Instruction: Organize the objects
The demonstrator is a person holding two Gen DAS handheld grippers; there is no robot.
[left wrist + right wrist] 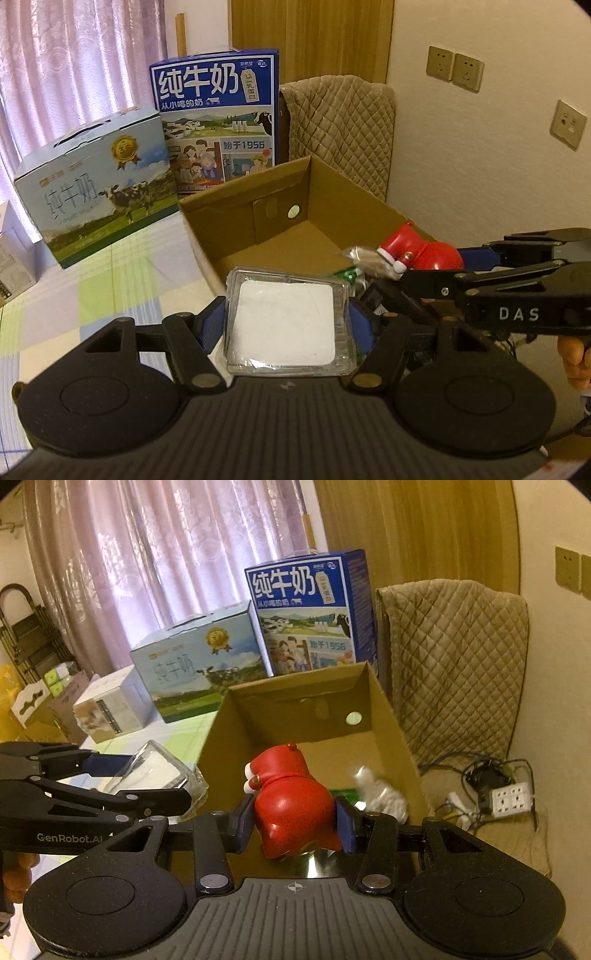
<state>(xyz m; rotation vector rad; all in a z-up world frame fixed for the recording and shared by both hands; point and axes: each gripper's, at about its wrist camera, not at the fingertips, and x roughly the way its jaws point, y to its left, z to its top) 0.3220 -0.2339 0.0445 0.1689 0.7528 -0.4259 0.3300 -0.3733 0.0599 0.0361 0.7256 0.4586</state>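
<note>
The left tongs (287,319) are clenched on a clear square glass dish (288,325) with a white base, held just above the near left edge of the open cardboard box (332,206). The right tongs (295,821) grip a red toy figure (295,805) over the box's near end. A crumpled silver wrapper (384,797) lies inside the box on the right. Two milk cartons, light blue (96,188) and dark blue (218,114), stand beyond the box.

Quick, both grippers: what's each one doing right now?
Left gripper: shut on the clear square dish.
Right gripper: shut on the red toy figure.
</note>
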